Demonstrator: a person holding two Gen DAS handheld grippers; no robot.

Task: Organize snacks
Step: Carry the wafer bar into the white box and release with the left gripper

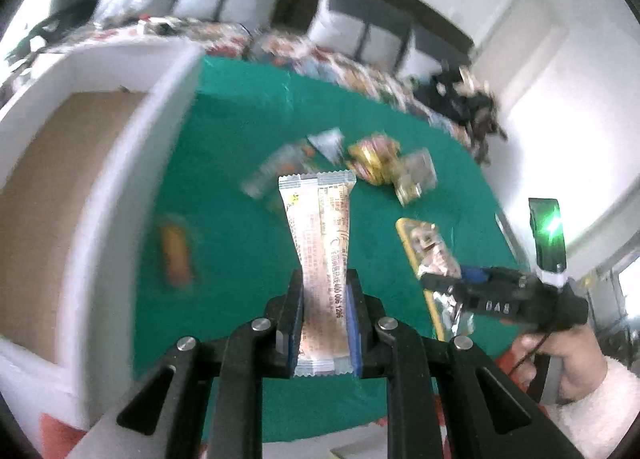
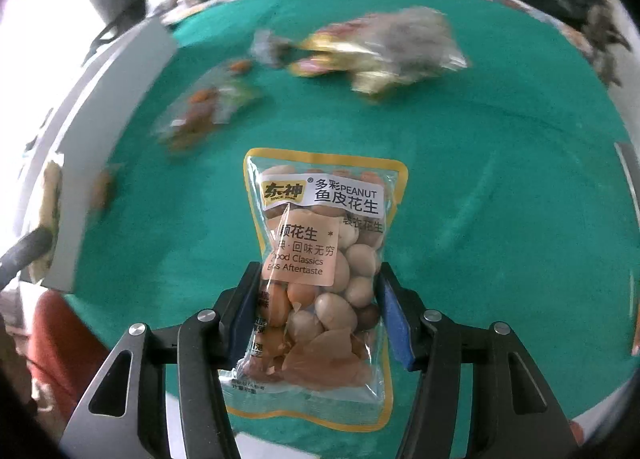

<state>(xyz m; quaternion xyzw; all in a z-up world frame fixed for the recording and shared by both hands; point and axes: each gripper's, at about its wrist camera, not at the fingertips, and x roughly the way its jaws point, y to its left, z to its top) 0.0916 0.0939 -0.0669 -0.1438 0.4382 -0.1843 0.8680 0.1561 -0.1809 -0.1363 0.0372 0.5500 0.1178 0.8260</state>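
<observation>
1. While both tools are raised above the green cloth-covered table point(image 1: 248, 163), the left gripper point(image 1: 325, 323) has its blue-padded jaws drawn in narrow and pinched on a long pale sachet with orange print and crimped ends point(image 1: 320, 243), which stands up at the centre of the left wrist view.
2. In the right wrist view the right gripper point(image 2: 316, 311) is spread about halfway, its pads pressing both sides of a clear yellow-edged bag of coated peanuts point(image 2: 320, 259) that fills the lower middle of the frame.
3. That same peanut bag point(image 1: 434, 255) shows at the right of the left wrist view, with the person's right hand point(image 1: 560, 355) on the tool handle at lower right.
4. At the left of the left wrist view sits a white foam box with a brown cardboard floor point(image 1: 120, 163), its near wall just beside the held sachet's side of the table.
5. Loose on the cloth beyond the grippers lie a gold-and-pink wrapped sweet cluster with clear packets point(image 2: 372, 51), upper centre of the right wrist view, and a small clear pack with orange-brown pieces point(image 2: 200, 111) to its left; motion blur makes their exact number hard to tell.
6. An orange stick-shaped snack point(image 1: 176, 255) lies near the box wall.
</observation>
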